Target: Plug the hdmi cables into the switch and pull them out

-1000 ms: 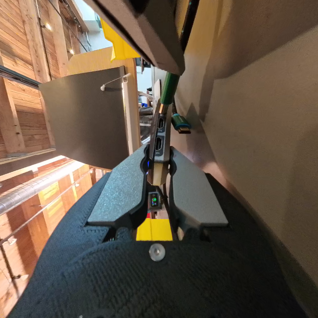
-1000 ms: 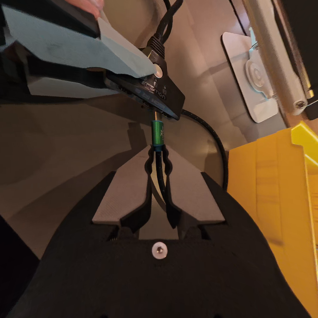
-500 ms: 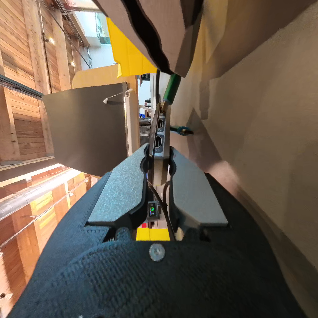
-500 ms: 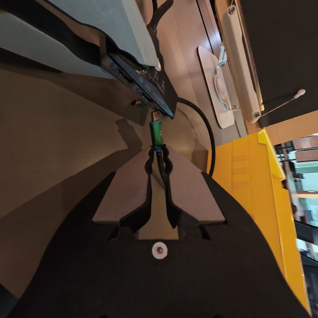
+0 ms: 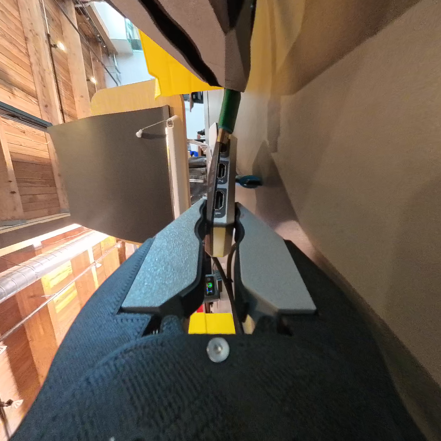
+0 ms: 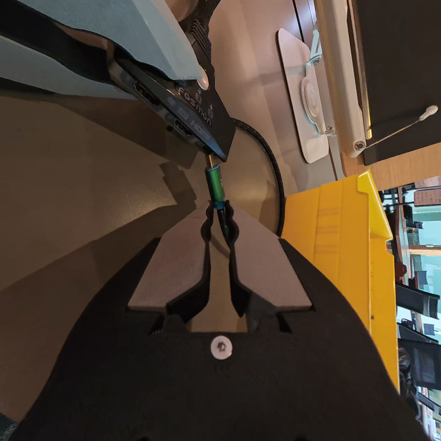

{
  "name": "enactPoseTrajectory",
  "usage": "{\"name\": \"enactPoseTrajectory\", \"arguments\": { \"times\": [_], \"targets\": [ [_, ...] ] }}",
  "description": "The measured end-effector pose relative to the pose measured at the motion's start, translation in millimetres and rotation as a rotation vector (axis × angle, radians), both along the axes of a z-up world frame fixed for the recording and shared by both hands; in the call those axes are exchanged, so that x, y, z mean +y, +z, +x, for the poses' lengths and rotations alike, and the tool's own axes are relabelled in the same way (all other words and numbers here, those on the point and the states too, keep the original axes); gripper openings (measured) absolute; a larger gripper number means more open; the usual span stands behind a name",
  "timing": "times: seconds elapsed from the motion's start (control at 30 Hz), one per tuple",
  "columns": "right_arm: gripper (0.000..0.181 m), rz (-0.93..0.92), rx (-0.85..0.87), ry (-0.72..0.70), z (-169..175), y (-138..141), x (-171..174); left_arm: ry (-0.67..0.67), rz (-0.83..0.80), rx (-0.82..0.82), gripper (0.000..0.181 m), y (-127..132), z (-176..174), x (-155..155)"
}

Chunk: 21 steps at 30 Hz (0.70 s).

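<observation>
My left gripper is shut on the black HDMI switch and holds it edge-on above the table. Two of its ports show empty. My right gripper is shut on the cable just behind a green HDMI plug. The plug's metal tip sits partly in the switch's end port. In the left wrist view the green plug enters the far port, under the right gripper's fingers. A second plug, blue, lies on the table beyond the switch.
A yellow bin stands right of the right gripper. A monitor stand with a white base and a dark screen stand behind. A black braided cable curves over the tan table. Spacing between my two grippers at the tips: around 9 centimeters. Both grippers' tips are roughly 30 centimeters from the white base.
The right gripper has kept the green plug at the switch's end port while both grippers shifted and tilted. The views have turned; the blue plug now sits farther behind the switch.
</observation>
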State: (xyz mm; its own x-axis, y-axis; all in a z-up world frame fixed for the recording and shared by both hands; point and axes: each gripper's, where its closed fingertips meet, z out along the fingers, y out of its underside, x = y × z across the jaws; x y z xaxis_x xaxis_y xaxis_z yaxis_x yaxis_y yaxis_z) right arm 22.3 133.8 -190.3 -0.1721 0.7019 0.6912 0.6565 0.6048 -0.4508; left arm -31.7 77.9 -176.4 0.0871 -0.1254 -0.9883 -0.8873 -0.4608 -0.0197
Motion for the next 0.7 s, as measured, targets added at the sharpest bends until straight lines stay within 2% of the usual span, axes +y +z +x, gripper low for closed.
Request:
{"name": "enactPoseTrajectory", "arguments": {
  "times": [0.2, 0.37, 0.5, 0.7],
  "targets": [
    [0.006, 0.134, -0.026, 0.030, -1.6, -0.3, -0.2, 0.003, 0.001, -0.006, 0.018, 0.1, 0.9, -0.2],
    [0.006, 0.000, 0.011, 0.089, -1.0, 0.7, -5.4, 0.005, 0.001, -0.014, 0.018, -0.2, 0.5, -0.3],
    [0.007, -0.263, 0.066, 0.151, -4.6, -0.4, -8.4, 0.017, 0.000, -0.006, 0.018, -0.7, -3.1, 0.4],
    [0.011, -0.903, 0.007, 0.222, -2.8, -1.0, -14.6, 0.012, -0.002, 0.009, 0.018, -1.4, -4.4, 0.6]
  ]
}}
